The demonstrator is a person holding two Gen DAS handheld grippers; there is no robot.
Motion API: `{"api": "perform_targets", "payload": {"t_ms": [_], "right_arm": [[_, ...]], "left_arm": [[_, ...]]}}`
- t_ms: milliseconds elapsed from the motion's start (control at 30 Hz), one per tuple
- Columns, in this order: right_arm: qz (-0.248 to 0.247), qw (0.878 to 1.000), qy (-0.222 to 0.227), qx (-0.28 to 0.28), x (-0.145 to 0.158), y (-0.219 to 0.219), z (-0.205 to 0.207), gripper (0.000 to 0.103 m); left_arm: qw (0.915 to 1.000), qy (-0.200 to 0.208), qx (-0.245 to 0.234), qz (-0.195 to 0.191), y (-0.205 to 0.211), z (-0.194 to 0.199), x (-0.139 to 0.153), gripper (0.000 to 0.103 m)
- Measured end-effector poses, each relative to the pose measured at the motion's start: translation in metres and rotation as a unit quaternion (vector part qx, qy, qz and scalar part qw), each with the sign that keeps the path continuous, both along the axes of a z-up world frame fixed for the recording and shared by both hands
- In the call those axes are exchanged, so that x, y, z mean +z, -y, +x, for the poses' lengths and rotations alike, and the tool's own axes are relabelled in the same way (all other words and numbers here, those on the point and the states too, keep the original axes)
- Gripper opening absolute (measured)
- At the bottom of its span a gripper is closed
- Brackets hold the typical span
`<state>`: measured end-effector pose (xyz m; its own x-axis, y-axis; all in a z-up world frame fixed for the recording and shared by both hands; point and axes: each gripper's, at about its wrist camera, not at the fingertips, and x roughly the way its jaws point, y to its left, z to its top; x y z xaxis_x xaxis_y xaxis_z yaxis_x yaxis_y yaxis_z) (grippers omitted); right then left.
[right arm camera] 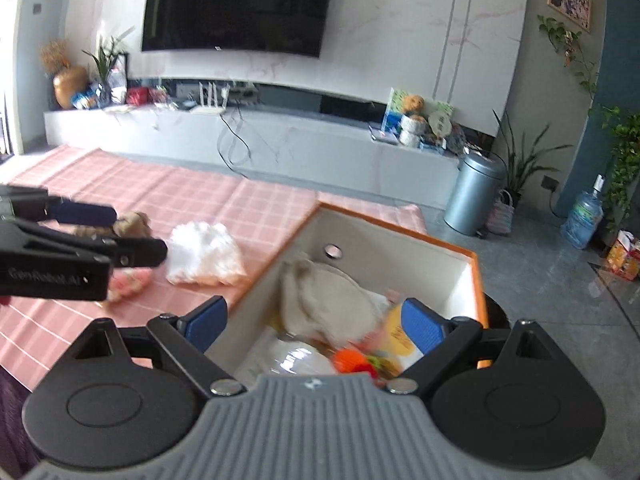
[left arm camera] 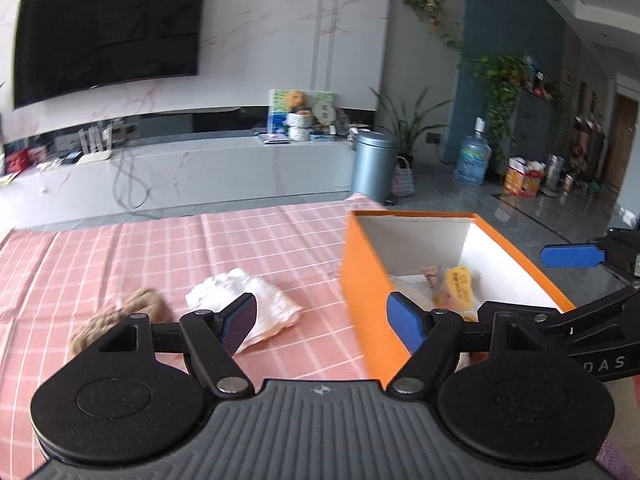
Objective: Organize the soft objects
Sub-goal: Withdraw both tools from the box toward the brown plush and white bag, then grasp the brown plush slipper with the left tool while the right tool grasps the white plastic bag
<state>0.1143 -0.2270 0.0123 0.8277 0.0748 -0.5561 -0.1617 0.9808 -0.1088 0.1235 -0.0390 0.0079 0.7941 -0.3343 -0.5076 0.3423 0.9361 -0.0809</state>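
Cloth [left arm camera: 244, 304], white and crumpled, lies on the bench [left arm camera: 120, 256] beside the orange box [left arm camera: 360, 292]; both grippers' fingers are released and empty, so the left gripper [left arm camera: 322, 322] should pinch a thick fold.

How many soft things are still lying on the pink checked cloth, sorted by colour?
White: 1, the fluffy white cloth bundle
Brown: 1, the fuzzy brown plush toy
Pink: 1, the pink-and-cream soft item, partly hidden behind the left claw
Total: 3 still outside the orange cardboard box
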Motion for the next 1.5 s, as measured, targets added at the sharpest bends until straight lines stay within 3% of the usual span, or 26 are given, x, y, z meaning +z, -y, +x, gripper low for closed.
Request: {"api": "perform_targets", "payload": {"t_ms": [267, 400, 867, 1100, 1367, 1500], "right_arm": [[0.041, 0.999, 0.019, 0.029, -0.006, -0.038, -0.002, 0.092], [0.029, 0.998, 0.016, 0.044, -0.010, -0.057, 0.007, 0.092], [-0.022, 0.994, -0.056, 0.094, -0.034, -0.109, 0.052, 0.091], [-0.029, 0.991, -0.085, 0.104, -0.041, -0.126, 0.082, 0.083], [-0.022, 0.988, -0.106, 0.113, -0.052, -0.153, 0.111, 0.077], [-0.035, 0.986, -0.113, 0.121, -0.057, -0.165, 0.127, 0.076]], "left_arm": [[0.9978, -0.019, 0.057, -0.029, -0.049, -0.006, -0.013, 0.087], [0.9961, -0.025, 0.076, -0.038, -0.071, -0.009, -0.020, 0.087], [0.9888, -0.060, 0.117, -0.070, -0.126, 0.006, -0.045, 0.087], [0.9852, -0.057, 0.142, -0.077, -0.154, 0.018, -0.052, 0.087], [0.9858, -0.067, 0.138, -0.068, -0.166, 0.047, -0.056, 0.090], [0.9926, -0.068, 0.098, -0.024, -0.161, 0.068, -0.057, 0.090]]}}
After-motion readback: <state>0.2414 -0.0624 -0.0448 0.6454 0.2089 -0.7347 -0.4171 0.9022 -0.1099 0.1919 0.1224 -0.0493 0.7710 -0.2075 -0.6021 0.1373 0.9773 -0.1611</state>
